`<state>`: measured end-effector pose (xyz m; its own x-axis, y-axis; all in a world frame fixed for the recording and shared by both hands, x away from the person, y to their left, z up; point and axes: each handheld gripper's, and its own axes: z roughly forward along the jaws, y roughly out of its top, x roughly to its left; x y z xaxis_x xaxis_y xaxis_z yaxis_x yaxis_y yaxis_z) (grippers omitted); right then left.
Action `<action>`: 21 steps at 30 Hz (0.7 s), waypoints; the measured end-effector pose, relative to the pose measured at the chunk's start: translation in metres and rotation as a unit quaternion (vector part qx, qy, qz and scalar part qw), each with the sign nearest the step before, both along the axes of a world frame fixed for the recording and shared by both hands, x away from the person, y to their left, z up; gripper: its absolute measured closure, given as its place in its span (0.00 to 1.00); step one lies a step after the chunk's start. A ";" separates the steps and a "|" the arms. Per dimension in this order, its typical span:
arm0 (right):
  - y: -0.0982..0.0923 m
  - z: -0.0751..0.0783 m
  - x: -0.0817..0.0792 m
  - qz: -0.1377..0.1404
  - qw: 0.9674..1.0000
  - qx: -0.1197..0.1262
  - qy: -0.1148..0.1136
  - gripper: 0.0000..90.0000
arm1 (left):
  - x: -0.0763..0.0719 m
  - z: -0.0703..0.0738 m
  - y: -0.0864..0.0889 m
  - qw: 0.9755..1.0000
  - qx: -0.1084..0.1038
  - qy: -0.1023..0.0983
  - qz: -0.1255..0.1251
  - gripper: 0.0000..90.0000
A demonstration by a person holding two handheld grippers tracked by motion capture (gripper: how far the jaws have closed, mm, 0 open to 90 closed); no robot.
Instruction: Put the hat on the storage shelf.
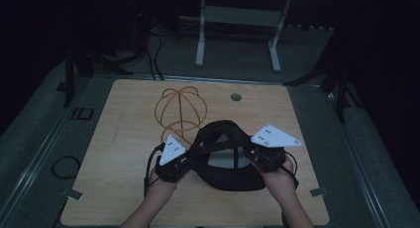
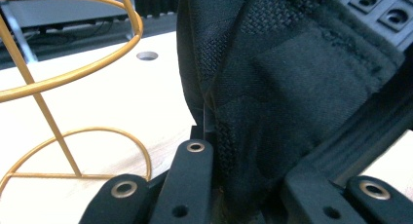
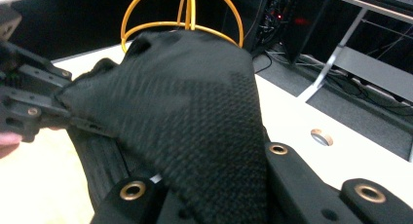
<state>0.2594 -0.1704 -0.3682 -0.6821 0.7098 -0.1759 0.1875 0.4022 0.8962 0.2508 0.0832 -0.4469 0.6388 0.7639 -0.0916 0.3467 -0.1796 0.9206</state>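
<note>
A black fabric cap (image 1: 228, 158) hangs just above the wooden table (image 1: 124, 198), stretched between both grippers. My left gripper (image 1: 193, 156) is shut on the cap's left edge, and in the left gripper view the woven cloth (image 2: 292, 87) is pinched between the jaws of the left gripper (image 2: 243, 160). My right gripper (image 1: 250, 153) is shut on the right edge. In the right gripper view the cap (image 3: 195, 112) drapes over the right gripper (image 3: 209, 185), with the left gripper (image 3: 73, 112) clamped on its far side. A gold wire hat stand (image 1: 180, 109) stands upright just behind the cap.
A round hole (image 1: 236, 96) sits in the tabletop at the back, right of the stand. Beyond the table's far edge stands a white metal frame (image 1: 200, 39). A cable loop (image 1: 64, 166) lies on the floor to the left. The surroundings are dark.
</note>
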 end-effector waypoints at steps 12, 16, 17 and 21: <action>-0.018 -0.023 -0.015 0.002 1.000 0.024 0.018 0.98 | -0.005 0.019 0.000 1.000 -0.002 -0.030 0.004 0.98; -0.024 -0.031 -0.023 0.001 0.999 0.028 0.025 0.98 | -0.005 0.025 -0.004 0.999 0.001 -0.037 0.001 0.98; -0.025 -0.032 -0.024 0.000 0.999 0.030 0.024 0.97 | -0.005 0.026 -0.004 0.999 0.001 -0.038 0.000 0.98; -0.031 -0.036 -0.028 -0.003 0.999 0.041 0.024 0.89 | -0.005 0.033 -0.009 0.999 0.001 -0.048 -0.003 0.98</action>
